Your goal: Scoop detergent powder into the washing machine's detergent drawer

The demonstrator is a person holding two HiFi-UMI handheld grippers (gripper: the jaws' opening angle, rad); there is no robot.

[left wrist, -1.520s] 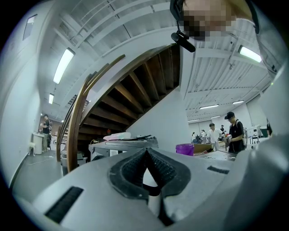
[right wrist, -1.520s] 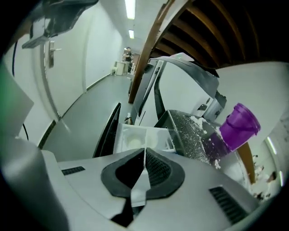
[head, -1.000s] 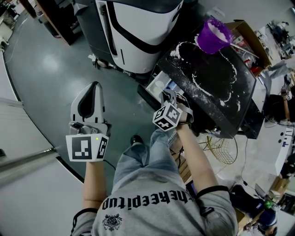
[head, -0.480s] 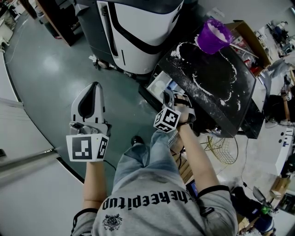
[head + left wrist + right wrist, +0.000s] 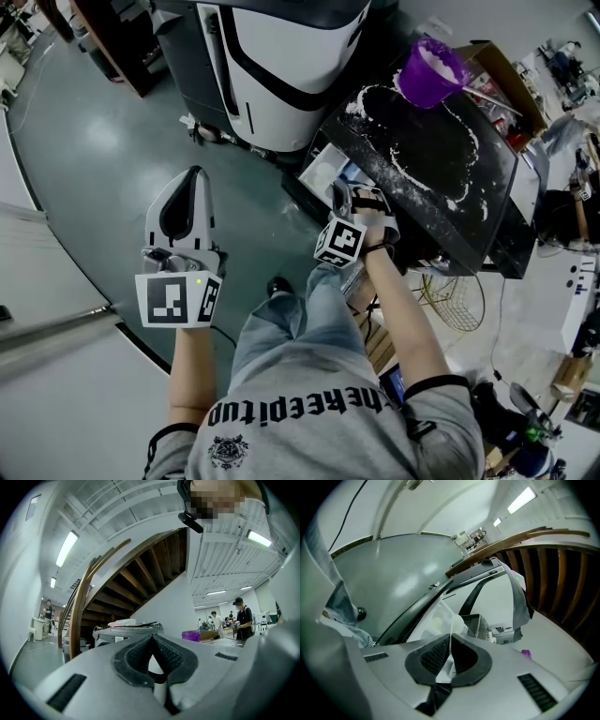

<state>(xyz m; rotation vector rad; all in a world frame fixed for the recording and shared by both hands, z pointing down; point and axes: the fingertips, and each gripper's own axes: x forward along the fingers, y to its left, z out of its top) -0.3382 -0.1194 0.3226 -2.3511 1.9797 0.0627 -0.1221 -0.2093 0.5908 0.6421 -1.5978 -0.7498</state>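
Observation:
The washing machine's black top is dusted with white powder, and a purple bowl of powder stands at its far corner. The detergent drawer sticks out open at the near left; it also shows as the drawer. My right gripper hovers just over that drawer. In the right gripper view my right gripper is shut on the thin handle of a white scoop, whose bowl points at the drawer. My left gripper hangs over the floor, shut and empty, as the left gripper confirms.
A large white-and-black machine stands behind the drawer. A cardboard box sits beyond the bowl. A wire basket and clutter fill the floor at the right. Grey floor lies to the left. People stand far off.
My right gripper has shifted slightly up and right, closer over the open drawer. The left gripper has stayed where it was.

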